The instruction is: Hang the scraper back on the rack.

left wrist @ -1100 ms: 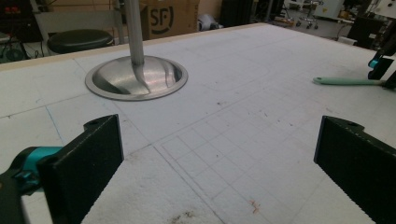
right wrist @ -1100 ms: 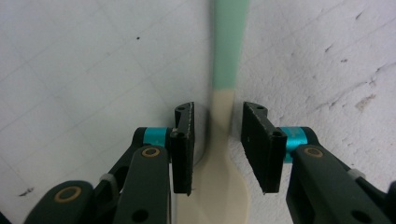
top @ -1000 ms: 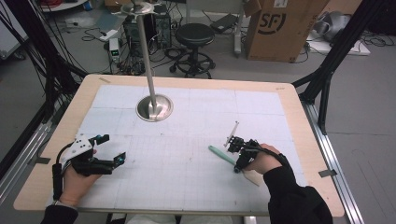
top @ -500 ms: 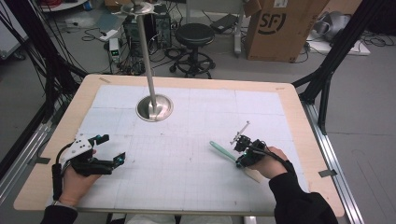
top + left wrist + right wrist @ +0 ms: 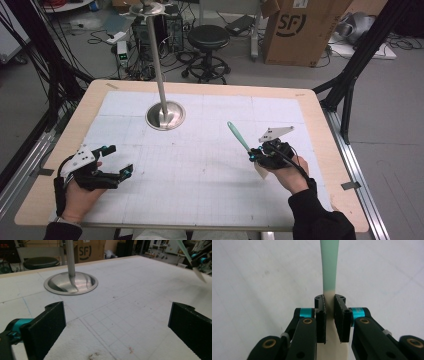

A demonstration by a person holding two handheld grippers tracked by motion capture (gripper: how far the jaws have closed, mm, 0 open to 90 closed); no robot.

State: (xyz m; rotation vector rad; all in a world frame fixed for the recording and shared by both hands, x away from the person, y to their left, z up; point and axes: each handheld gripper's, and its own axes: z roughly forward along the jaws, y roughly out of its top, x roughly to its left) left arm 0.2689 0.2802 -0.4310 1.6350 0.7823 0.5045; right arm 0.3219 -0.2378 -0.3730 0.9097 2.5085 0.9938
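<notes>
right gripper [image 5: 329, 315]: clenched on mint-green, cream-bladed plastic spatula [image 5: 329, 270] | left gripper [image 5: 117, 322]: released | lift level, maintain clamp

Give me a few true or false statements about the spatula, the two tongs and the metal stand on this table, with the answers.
1. The right tongs grip the spatula. True.
2. The left tongs hold the spatula. False: they are open with nothing between the jaws.
3. The spatula has a green handle. True.
4. The metal stand lies toppled on the table. False: its pole stands upright on its round base.
</notes>
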